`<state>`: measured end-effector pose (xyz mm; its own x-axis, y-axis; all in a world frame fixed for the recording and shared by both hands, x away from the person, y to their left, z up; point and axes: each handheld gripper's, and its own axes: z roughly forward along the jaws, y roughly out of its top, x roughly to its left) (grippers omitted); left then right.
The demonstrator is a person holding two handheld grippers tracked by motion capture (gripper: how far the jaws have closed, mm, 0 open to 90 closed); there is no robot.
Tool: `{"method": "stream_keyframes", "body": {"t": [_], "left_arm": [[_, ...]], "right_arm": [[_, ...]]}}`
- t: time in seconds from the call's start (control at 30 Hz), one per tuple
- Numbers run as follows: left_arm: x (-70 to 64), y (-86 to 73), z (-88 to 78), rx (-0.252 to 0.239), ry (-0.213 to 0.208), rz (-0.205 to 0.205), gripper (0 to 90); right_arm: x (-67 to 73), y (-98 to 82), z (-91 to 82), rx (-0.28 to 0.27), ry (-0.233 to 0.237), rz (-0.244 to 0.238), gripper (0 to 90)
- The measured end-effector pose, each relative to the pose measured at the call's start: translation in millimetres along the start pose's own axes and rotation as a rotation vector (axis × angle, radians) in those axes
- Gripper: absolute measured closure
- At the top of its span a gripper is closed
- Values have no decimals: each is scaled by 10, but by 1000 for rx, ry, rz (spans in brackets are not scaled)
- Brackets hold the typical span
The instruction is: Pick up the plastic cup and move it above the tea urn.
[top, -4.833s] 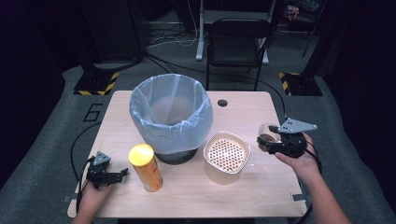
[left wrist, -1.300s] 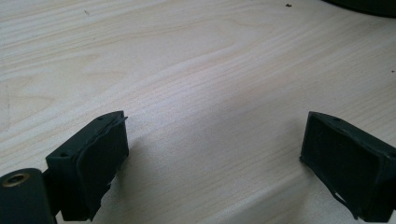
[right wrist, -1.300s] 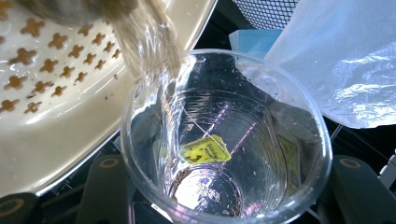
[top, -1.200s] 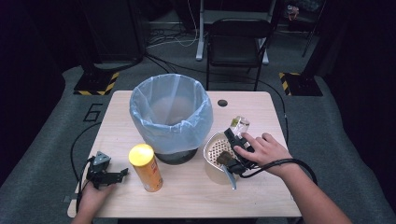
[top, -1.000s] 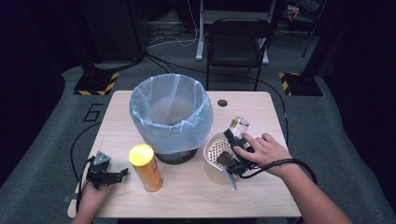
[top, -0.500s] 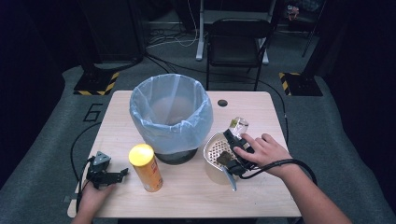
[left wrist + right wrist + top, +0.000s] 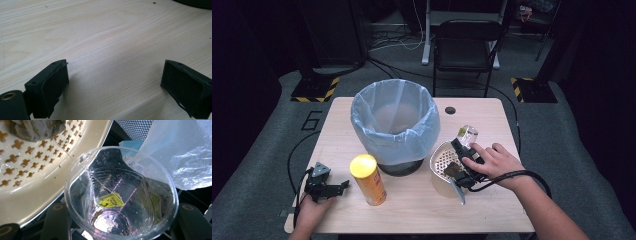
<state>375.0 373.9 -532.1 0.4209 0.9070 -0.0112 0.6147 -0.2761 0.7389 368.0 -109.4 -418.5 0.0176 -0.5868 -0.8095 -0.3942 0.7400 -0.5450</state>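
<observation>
My right gripper [image 7: 464, 143] is shut on a clear plastic cup [image 7: 468, 134], which it holds tipped on its side at the far edge of a cream strainer [image 7: 438, 161]. In the right gripper view the cup [image 7: 120, 195] sits between the two jaws with its mouth toward the camera. A wet tea bag [image 7: 32, 130] lies in the strainer [image 7: 37, 182]. Its string runs to a yellow tag [image 7: 110, 200] stuck inside the cup. My left gripper [image 7: 341, 187] rests on the table at the front left, open with nothing between the jaws [image 7: 115, 85].
A black bin with a pale blue liner [image 7: 394, 125] stands mid-table, just left of the strainer. A yellow-lidded orange can [image 7: 368, 180] stands upright between the left gripper and the bin. The liner [image 7: 185, 152] hangs close to the cup. A chair [image 7: 467, 45] stands beyond the table.
The right gripper has come from the table's right side to the strainer with the cup. Over the last second it has barely moved. The left gripper has stayed put.
</observation>
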Motion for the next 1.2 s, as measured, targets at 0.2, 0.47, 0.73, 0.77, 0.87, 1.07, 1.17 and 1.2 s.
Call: {"method": "stream_keyframes", "body": {"t": [0.2,0.47,0.73,0.77,0.87,1.07,1.17,1.2], "left_arm": [[0,1,-1,2,-1,-1,72],[0,1,-1,2,-1,-1,72],[0,0,0,0,0,0,72],[0,0,0,0,0,1,72],[-1,0,0,0,0,0,72],[0,0,-1,0,0,1,72],[0,0,-1,0,0,1,72],[0,0,-1,0,0,1,72]], "right_arm": [[-11,-2,-10,-3,4,6,407],[-196,-140,-37,-34,64,134,409],[-460,-446,-22,-169,184,461,408],[-477,-481,-10,-191,201,514,407],[-554,-579,-36,-204,315,728,405],[-700,-761,-67,-310,435,1132,400],[-744,-878,-65,-357,486,1286,400],[-749,-907,-57,-378,504,1325,398]]}}
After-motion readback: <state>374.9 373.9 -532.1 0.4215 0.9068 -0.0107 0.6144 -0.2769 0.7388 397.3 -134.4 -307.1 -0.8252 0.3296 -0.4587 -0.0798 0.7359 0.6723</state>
